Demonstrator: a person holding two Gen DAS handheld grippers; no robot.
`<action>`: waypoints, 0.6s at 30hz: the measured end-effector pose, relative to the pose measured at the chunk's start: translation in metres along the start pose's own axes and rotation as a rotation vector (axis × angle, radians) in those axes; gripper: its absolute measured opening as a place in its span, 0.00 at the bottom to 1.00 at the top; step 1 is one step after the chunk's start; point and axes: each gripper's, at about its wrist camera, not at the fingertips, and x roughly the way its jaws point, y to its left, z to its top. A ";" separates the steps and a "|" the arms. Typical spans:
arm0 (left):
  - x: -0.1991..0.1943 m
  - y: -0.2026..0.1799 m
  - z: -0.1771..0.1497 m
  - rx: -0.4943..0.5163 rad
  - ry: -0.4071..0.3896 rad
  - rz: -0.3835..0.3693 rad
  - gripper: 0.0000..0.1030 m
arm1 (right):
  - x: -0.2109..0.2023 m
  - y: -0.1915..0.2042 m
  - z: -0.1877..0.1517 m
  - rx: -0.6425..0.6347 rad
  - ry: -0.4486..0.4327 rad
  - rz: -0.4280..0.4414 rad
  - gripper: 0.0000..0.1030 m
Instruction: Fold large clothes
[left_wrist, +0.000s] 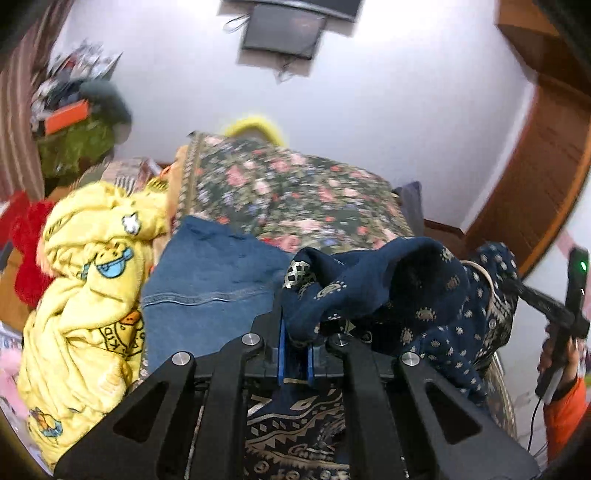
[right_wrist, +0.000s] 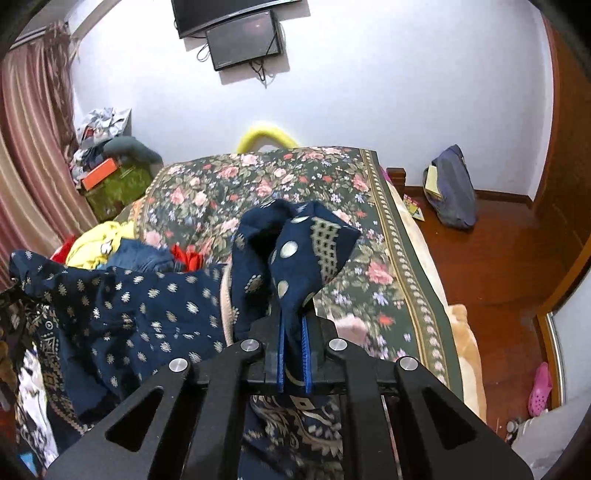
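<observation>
The bed (right_wrist: 391, 266) lies ahead of the fingers, covered by a dark green floral bedspread (left_wrist: 295, 192) with a patterned border along its edge. On it, left of the left fingers, rests a crumpled yellow cartoon-print garment (left_wrist: 85, 295), with a blue denim piece (left_wrist: 210, 280) spread just beside it, nearer the fingers. A red fabric (left_wrist: 27, 254) sits further left at the bed's edge. Right of the right fingers, the wooden floor (right_wrist: 495, 258) carries a grey-blue bag (right_wrist: 452, 188) against the wall and a pink clog (right_wrist: 540, 389) near the doorway.
</observation>
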 end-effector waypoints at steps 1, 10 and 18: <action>0.013 0.011 0.005 -0.024 0.023 -0.002 0.07 | 0.005 0.001 0.001 0.005 0.003 0.001 0.06; 0.128 0.090 -0.011 -0.156 0.253 0.108 0.23 | 0.099 -0.005 -0.006 0.032 0.151 -0.100 0.05; 0.105 0.069 -0.018 0.033 0.197 0.235 0.45 | 0.102 -0.009 -0.045 0.009 0.231 -0.049 0.05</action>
